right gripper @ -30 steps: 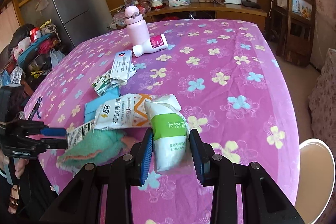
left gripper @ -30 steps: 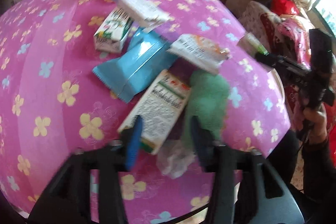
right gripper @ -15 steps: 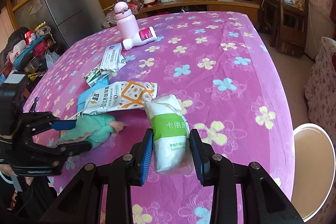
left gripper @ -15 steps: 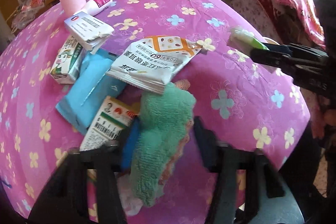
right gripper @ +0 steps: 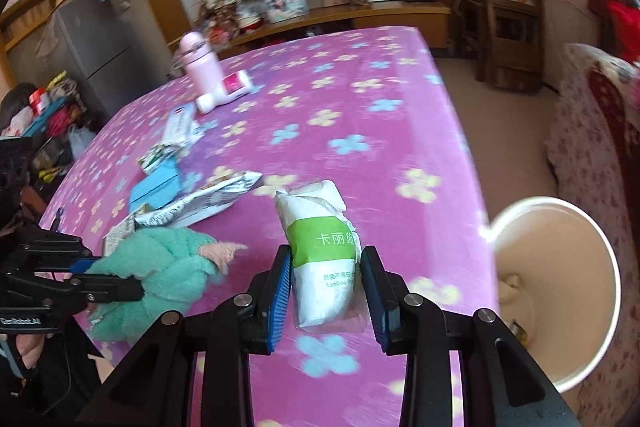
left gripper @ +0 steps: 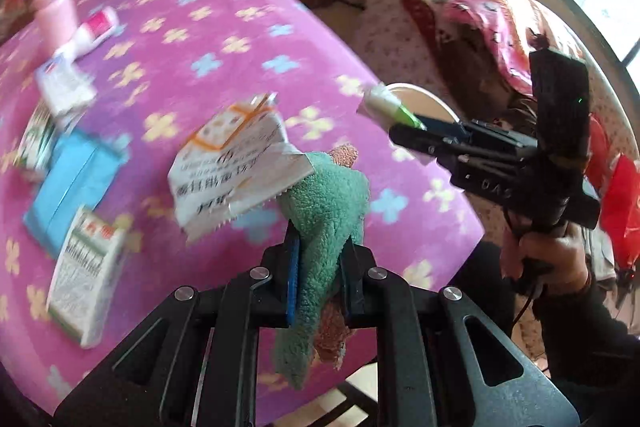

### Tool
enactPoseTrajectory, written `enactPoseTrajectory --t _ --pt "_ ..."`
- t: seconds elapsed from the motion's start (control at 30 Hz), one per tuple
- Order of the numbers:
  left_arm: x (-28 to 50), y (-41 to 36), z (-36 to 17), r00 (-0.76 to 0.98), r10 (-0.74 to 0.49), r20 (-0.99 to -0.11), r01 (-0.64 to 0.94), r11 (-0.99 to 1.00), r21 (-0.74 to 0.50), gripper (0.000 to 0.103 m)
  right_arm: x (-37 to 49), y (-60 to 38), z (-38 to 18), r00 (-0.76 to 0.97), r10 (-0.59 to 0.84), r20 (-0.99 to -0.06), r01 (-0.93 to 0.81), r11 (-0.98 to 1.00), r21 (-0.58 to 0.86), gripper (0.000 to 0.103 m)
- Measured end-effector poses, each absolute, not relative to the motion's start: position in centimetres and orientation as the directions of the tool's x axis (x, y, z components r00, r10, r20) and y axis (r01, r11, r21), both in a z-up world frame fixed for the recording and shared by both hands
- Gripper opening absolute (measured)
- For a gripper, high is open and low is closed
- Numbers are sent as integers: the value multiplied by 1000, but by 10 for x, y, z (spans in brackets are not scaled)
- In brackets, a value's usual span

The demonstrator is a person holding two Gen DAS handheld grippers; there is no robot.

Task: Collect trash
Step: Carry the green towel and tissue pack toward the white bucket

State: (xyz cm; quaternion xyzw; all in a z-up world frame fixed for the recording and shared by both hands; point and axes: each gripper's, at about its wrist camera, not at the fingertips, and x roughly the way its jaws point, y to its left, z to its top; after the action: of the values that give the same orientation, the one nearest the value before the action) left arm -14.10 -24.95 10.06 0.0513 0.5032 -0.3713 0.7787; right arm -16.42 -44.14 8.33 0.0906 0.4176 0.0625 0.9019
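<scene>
My left gripper (left gripper: 319,247) is shut on a green fluffy cloth (left gripper: 328,203) with a pink part, held above the table's near edge; it also shows in the right wrist view (right gripper: 160,259). My right gripper (right gripper: 326,283) is shut on a white tissue pack with a green band (right gripper: 320,247), lifted beside the table's right edge; the pack shows small in the left wrist view (left gripper: 384,105). A white and orange wrapper (left gripper: 236,163), a blue packet (left gripper: 68,187) and a white box (left gripper: 88,267) lie on the pink flowered tablecloth (right gripper: 360,99).
A white bin (right gripper: 560,287) stands on the floor right of the table, open top, also in the left wrist view (left gripper: 420,99). A pink bottle (right gripper: 198,67), a white and pink bottle (right gripper: 226,93) and more packets (right gripper: 180,127) lie farther back. A sofa (right gripper: 592,131) is at right.
My left gripper closed on the green cloth and lifted it off the table. My right gripper carried the tissue pack to the right, nearer the white bin.
</scene>
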Motion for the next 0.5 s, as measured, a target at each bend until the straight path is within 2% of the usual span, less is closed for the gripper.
enactPoseTrajectory --t 0.33,0.5 --pt "-149 -336 101 78 -620 -781 678 607 -415 13 -206 -532 80 655 26 -755 172 968 182 33" --pt "-147 -380 79 -51 -621 -782 664 563 -491 13 -222 -570 69 636 -18 -772 256 948 188 33"
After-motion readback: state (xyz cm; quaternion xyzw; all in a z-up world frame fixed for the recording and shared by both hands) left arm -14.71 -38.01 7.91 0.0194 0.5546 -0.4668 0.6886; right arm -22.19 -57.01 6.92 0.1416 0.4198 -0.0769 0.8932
